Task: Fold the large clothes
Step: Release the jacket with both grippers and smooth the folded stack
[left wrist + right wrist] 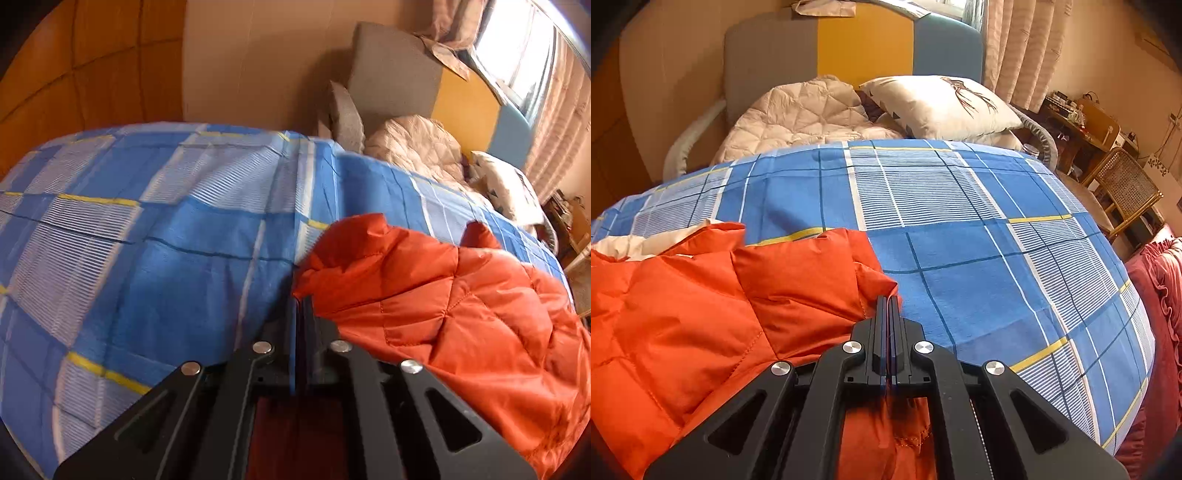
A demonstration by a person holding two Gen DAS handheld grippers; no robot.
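Note:
An orange quilted down jacket (461, 310) lies on the blue plaid bed sheet (147, 229). My left gripper (303, 301) is shut on the jacket's left edge, the fabric pinched between its black fingers. In the right wrist view the jacket (701, 314) spreads to the left on the sheet (997, 251), with a cream lining (635, 245) showing at its far edge. My right gripper (889, 301) is shut on the jacket's right edge; orange cloth hangs below between its arms.
A beige quilted blanket (798, 114) and a white pillow (942, 103) lie at the head of the bed against the grey, yellow and blue headboard (864, 40). A rattan chair (1126, 188) and cluttered desk stand at right. A red cloth (1160, 314) lies beside the bed.

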